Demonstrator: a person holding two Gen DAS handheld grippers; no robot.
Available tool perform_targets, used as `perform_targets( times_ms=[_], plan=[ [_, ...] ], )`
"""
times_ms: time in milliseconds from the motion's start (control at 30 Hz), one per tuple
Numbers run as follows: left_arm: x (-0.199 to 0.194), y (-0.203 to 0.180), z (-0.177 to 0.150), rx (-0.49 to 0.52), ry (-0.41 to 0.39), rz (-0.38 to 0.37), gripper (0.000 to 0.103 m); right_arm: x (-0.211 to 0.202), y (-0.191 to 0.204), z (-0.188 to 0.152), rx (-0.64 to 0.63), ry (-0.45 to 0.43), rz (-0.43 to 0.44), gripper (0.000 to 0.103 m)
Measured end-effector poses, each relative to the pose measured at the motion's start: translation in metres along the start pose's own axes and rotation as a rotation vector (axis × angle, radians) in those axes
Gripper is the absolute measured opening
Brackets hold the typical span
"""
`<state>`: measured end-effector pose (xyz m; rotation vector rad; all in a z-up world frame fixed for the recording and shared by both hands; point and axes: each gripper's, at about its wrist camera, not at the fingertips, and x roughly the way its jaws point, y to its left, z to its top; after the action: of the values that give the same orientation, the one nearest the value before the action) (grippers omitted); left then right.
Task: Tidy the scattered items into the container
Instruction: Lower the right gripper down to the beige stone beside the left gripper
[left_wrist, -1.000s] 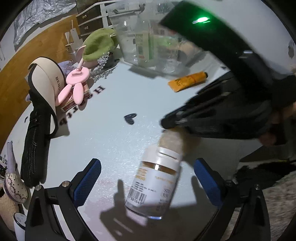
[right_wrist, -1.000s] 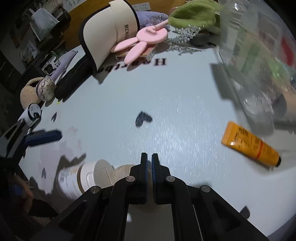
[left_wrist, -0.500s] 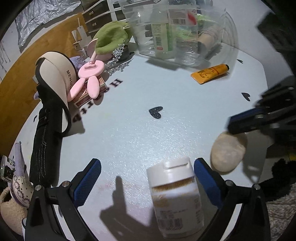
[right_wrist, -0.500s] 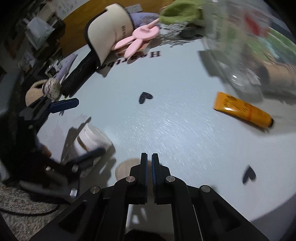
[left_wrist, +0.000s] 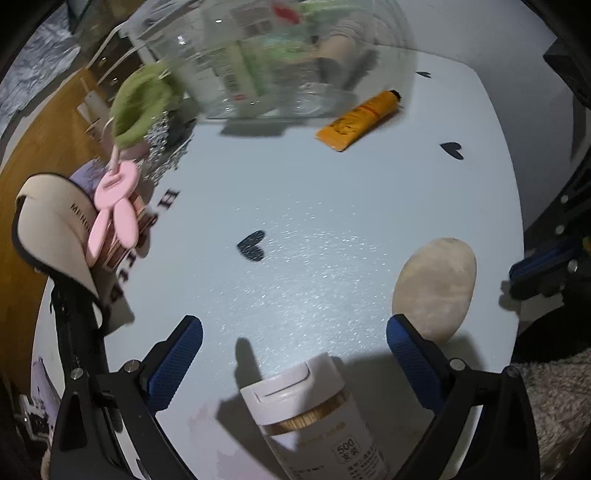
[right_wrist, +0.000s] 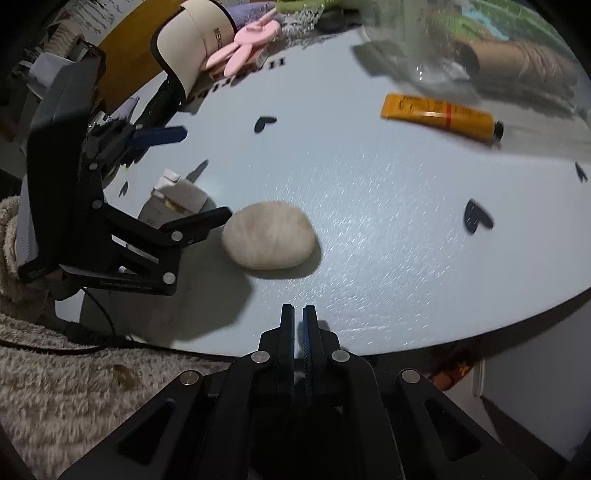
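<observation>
A white supplement bottle (left_wrist: 317, 417) with a flip cap lies on the pale table between the wide-open fingers of my left gripper (left_wrist: 293, 354); it also shows partly hidden in the right wrist view (right_wrist: 173, 201). A beige oval puff (left_wrist: 436, 288) lies just right of it (right_wrist: 269, 240). An orange tube (left_wrist: 360, 120) lies near the clear container (left_wrist: 280, 62), which holds several items. My right gripper (right_wrist: 298, 317) is shut and empty at the table's near edge.
A cream cap (left_wrist: 48, 229), pink bunny clip (left_wrist: 114, 210), green plush (left_wrist: 142, 99) and a black pouch (left_wrist: 74, 332) crowd the table's left side. Black heart stickers (left_wrist: 253, 245) mark the surface. A fuzzy rug (right_wrist: 74, 373) lies below the table edge.
My right gripper has pulled back off the puff to the table edge. My left gripper has moved forward over the bottle, and the container now looms closer.
</observation>
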<state>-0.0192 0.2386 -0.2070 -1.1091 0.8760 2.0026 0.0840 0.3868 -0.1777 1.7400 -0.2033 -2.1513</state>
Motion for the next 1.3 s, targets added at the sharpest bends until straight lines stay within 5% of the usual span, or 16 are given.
perform_targets(
  times_ms=[267, 667, 900, 1033, 1133, 1300],
  plan=[
    [0.003, -0.016, 0.012, 0.003, 0.004, -0.023, 0.098, 0.009, -0.009, 0.005, 0.084, -0.053, -0.020, 0.005],
    [0.012, -0.055, 0.044, 0.023, -0.001, -0.078, 0.098, -0.010, -0.073, -0.003, 0.262, -0.137, -0.063, 0.005],
    [0.011, -0.057, 0.059, -0.057, 0.001, -0.107, 0.098, -0.026, -0.098, -0.002, 0.345, -0.199, -0.062, 0.005],
    [-0.013, -0.052, 0.057, -0.138, -0.026, -0.223, 0.097, -0.041, -0.111, -0.009, 0.407, -0.215, 0.010, 0.005],
    [-0.019, -0.063, 0.057, -0.161, -0.016, -0.296, 0.086, -0.042, -0.116, -0.013, 0.437, -0.199, 0.067, 0.005],
    [-0.007, -0.091, 0.059, -0.175, 0.008, -0.323, 0.074, -0.029, -0.125, -0.012, 0.504, -0.143, 0.170, 0.005]
  ],
)
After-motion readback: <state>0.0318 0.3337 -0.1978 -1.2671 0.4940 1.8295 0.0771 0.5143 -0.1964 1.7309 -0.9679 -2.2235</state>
